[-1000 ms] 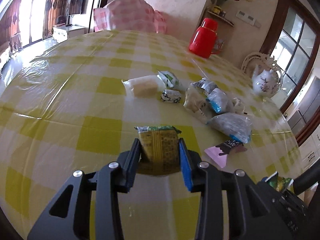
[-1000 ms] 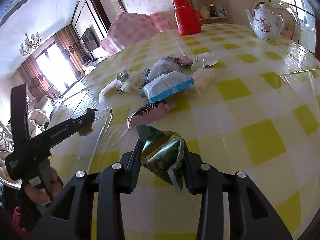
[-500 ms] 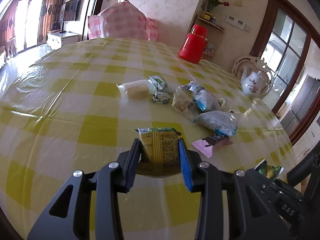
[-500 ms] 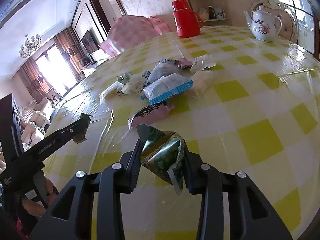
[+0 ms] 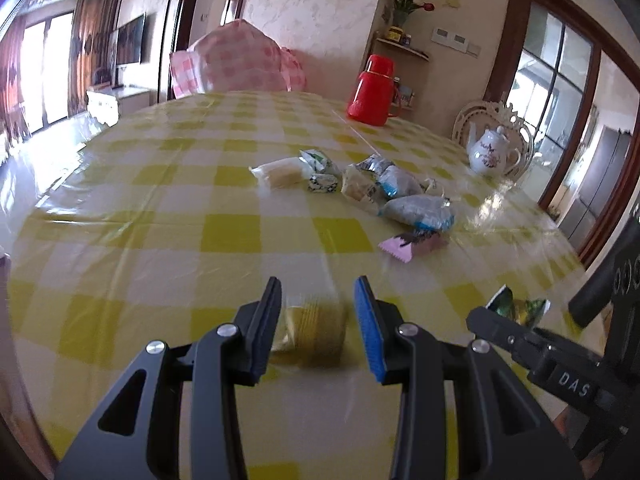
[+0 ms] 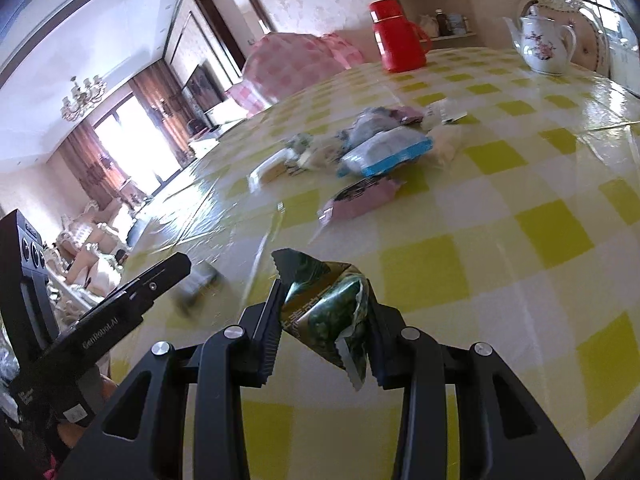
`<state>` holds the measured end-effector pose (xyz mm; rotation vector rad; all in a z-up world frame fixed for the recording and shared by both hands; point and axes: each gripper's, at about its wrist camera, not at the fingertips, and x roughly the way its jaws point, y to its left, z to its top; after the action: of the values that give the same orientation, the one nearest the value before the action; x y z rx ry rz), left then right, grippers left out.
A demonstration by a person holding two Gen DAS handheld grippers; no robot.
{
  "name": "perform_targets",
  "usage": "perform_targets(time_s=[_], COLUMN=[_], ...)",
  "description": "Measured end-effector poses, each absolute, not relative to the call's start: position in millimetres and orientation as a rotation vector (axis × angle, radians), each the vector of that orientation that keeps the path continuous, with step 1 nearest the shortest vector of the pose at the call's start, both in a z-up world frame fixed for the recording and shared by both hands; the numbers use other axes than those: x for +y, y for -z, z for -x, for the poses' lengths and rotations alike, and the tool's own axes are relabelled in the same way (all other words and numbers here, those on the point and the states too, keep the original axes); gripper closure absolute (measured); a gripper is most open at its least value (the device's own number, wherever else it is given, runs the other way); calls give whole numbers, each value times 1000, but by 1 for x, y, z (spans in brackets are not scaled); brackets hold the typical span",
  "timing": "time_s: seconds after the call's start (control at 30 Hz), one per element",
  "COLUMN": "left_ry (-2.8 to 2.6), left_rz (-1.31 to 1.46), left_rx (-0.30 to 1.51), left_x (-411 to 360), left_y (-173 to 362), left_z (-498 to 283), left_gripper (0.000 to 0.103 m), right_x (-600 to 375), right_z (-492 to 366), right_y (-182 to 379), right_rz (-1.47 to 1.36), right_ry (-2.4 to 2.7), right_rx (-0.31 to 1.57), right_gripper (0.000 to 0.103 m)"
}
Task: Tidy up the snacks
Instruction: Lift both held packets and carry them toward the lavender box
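Left claw (image 5: 318, 320): jaws spread wide, nothing gripped. A yellow snack packet (image 5: 314, 326) sits blurred between the blue pads (image 5: 370, 330), with a gap on either side. Whether it lies on the bench (image 5: 160, 248) or hangs just above it cannot be told. No print legible on it.

Right claw (image 6: 322, 328): closed on a dark green foil packet (image 6: 326, 308), pinched between both fingers and held above the yellow-and-white checked cloth. Pale characters run along the packet's lower edge, too distorted to read. In the left wrist view the same packet (image 5: 516, 308) shows at the tip of the right tool, whose body carries the letters "DAS" (image 5: 574, 385). In the right wrist view the left tool's arm reads "GenRobot.AI" (image 6: 100, 334).

Remaining snacks: a loose cluster (image 5: 360, 188) mid-bench, well ahead of both claws. It includes a clear-wrapped pale cake (image 5: 280, 172), a white packet with blue edge (image 5: 418, 210) and, nearest the claws, a pink packet (image 5: 412, 244) with a dark label; its print is not legible.

Far side of the bench: red thermos jug (image 5: 372, 90) and white floral teapot (image 5: 494, 152), standing upright, well apart from the snacks.
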<state>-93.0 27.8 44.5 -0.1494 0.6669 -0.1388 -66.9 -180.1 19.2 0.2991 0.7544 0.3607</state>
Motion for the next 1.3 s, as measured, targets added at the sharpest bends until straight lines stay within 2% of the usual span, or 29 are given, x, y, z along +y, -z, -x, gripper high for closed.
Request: perform_targets(time_s=[0.17,0.23,0.27,0.3,0.5,0.57,0.6,0.67,0.97,1.3], left_ry=[139,156,182,196,200,185,186,186,148,94], left_rz=[158,182,195,202,19,-21,-19,-41,-22,-38], left_rx=[706,743,784,797,881,895,904,893,786,750], left_x=[45,53,54,53,14,9,10,13,45,76], left_y=[-37,-33,-31,-29,-17,-14,-12,-13,-35,-52], left_z=[105,101,97,95,73,65,63,63,100,136], left_gripper=[64,49,24,17,17,21,48,66,66,66], right_x=[-161,-160,-161,-162,-164,-166,-167,-167,-163,-124], right_z=[77,75,75,74,75,76,77,77,85,100], right_y=[-21,-20,-20,-19,-20,-19,-20,-20,-22,-24], right_rz=[-235,-240,-245,-252,-271,-281,-286,-286,-270,-219], right_ry=[-375,-368,-364,-363,-346,-353,-354,-358,-369,-467], right_rx=[747,755,757,760,750,746,739,739,734,753], right_gripper=[66,66,66,66,66,66,66,66,66,66])
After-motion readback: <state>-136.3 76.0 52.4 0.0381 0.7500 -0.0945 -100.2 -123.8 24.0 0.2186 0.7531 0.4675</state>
